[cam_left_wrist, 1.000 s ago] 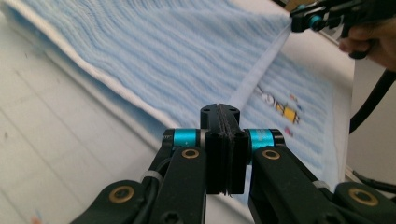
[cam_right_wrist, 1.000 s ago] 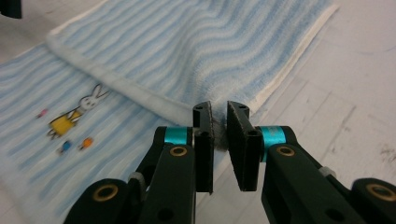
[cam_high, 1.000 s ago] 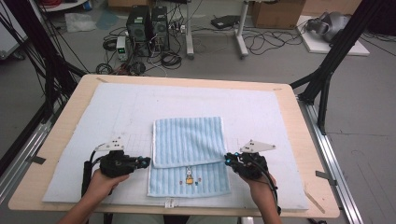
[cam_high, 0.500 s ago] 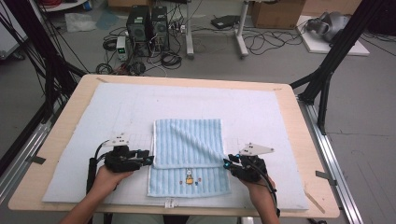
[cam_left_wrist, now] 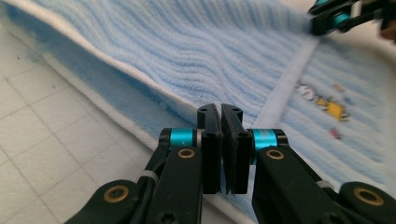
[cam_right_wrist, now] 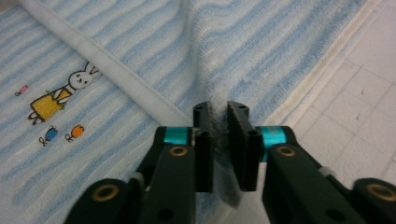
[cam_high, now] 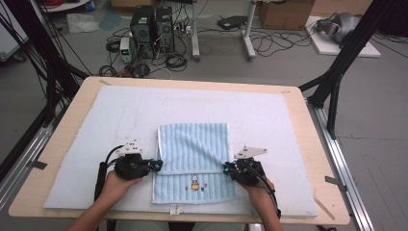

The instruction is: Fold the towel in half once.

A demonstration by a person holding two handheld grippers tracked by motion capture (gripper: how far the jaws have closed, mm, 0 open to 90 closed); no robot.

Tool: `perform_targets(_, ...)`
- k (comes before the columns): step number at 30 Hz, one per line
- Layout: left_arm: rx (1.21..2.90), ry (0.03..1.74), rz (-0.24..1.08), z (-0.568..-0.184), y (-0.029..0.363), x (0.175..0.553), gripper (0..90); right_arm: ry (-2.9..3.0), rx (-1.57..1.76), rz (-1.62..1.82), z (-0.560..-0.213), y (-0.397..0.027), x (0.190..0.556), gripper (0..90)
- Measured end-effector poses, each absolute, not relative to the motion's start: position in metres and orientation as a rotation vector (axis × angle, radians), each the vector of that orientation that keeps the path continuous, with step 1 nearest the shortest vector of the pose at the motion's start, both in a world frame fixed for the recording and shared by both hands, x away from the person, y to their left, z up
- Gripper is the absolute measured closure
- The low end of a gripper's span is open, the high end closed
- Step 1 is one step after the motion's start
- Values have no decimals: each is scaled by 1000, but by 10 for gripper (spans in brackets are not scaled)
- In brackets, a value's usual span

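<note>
A grey floor strewn with cables, computer towers [cam_high: 153,28] and cardboard boxes lies beyond a pale wooden worktop [cam_high: 318,159], most of which is covered by a white gridded mat [cam_high: 269,120]. On the near middle of the mat lies a light-blue ribbed towel [cam_high: 192,144], soft terry with a cream hem, its far part folded over the near part, where a small embroidered rabbit [cam_right_wrist: 56,98] sits. The left gripper [cam_left_wrist: 220,112] holds the fold's left edge, jaws pressed nearly together with only a sliver between them. The right gripper [cam_right_wrist: 219,112] pinches a bunched ridge of cloth at the fold's right edge, jaws narrow. Bare mat stretches wide to both sides and well beyond the towel.
</note>
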State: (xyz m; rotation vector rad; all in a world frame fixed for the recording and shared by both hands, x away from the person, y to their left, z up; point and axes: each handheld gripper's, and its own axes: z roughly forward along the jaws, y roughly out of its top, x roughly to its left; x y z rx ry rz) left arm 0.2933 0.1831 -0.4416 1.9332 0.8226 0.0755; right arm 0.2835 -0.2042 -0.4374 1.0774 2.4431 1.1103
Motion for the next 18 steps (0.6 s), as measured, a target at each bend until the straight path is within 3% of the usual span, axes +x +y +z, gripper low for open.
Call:
perform_targets(6,1870,790,13,-428,193,282,862,2446,1033,1186,-424,-208,274,848)
perform_targets(15,1935,739,-102,-435,196,259,855,2559,985,1143,-418,-209,253,846)
perform_targets(18,1948,759,-92,-438,198,261,809,2587,1006,1066,-424,-205,253,766)
